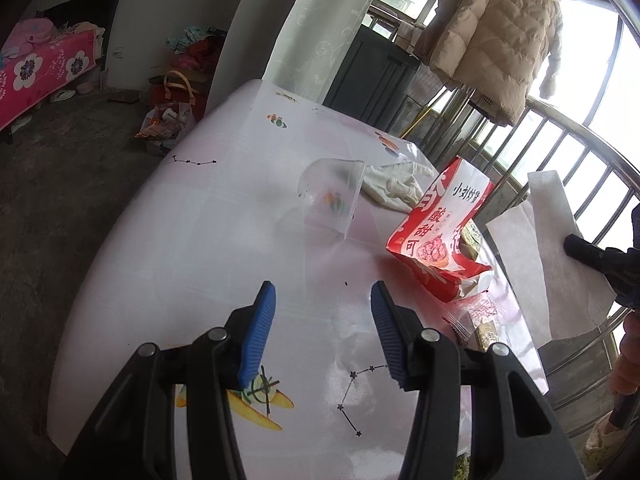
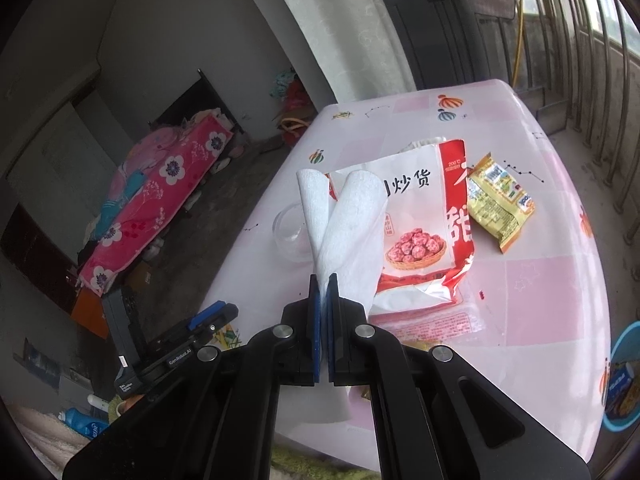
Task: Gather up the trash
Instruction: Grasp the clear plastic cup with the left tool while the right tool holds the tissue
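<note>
My right gripper (image 2: 324, 280) is shut on a white paper towel (image 2: 344, 224) and holds it above the table; the towel also shows in the left wrist view (image 1: 556, 248). My left gripper (image 1: 322, 300) is open and empty over the pink tablecloth (image 1: 224, 248). A red and white snack bag (image 1: 436, 232) stands to its right, also in the right wrist view (image 2: 420, 220). A clear plastic cup (image 1: 332, 196) lies on its side ahead. A small clear wrapper (image 1: 476, 314) lies by the bag. A yellow snack packet (image 2: 496, 200) lies right of the bag.
A white cloth (image 1: 396, 184) lies behind the cup. A metal railing (image 1: 560, 152) runs along the table's right side. A blue bin (image 2: 624, 380) with trash sits low on the right. A bed with a pink flowered cover (image 2: 160, 200) stands to the left.
</note>
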`<state>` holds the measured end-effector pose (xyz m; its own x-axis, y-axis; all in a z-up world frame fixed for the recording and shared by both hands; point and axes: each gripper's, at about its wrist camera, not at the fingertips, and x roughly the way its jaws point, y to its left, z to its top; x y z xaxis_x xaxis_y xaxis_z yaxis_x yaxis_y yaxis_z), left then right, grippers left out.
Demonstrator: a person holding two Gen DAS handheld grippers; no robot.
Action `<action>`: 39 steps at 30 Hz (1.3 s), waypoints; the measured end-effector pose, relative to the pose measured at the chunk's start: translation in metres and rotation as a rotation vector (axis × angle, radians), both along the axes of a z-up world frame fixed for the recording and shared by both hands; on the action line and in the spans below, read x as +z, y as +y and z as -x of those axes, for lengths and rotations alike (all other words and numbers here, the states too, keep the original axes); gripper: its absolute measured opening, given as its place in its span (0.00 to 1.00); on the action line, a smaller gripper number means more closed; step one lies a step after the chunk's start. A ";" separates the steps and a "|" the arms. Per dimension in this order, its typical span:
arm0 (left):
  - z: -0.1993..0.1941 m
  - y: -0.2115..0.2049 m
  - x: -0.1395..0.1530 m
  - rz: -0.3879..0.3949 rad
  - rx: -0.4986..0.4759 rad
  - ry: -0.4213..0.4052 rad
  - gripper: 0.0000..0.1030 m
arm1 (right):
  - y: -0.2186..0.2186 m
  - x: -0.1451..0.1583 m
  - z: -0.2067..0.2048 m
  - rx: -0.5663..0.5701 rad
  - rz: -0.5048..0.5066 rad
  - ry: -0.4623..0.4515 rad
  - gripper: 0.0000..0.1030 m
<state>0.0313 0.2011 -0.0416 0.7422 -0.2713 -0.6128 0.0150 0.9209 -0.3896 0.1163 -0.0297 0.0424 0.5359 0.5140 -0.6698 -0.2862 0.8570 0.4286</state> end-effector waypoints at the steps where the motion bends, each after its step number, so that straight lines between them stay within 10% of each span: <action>1: -0.002 0.000 0.004 -0.001 -0.003 -0.007 0.47 | -0.002 -0.001 -0.001 -0.004 -0.008 -0.001 0.01; 16: -0.092 -0.042 0.033 -0.143 0.020 -0.079 0.46 | 0.009 0.003 -0.044 0.054 -0.111 -0.063 0.01; 22: -0.114 -0.048 0.013 -0.233 0.080 -0.010 0.27 | 0.006 -0.004 -0.048 0.052 -0.128 -0.046 0.01; 28: -0.109 -0.037 0.006 -0.220 0.107 0.010 0.05 | -0.001 -0.008 -0.042 0.036 -0.128 -0.027 0.01; 39: -0.039 -0.034 0.064 -0.171 0.091 -0.078 0.04 | -0.050 0.018 -0.008 -0.046 -0.210 -0.110 0.01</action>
<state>0.0705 0.1673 0.0224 0.8060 -0.0974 -0.5839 -0.0477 0.9725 -0.2281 0.1244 -0.0802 0.0602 0.6258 0.6088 -0.4876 -0.3033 0.7659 0.5670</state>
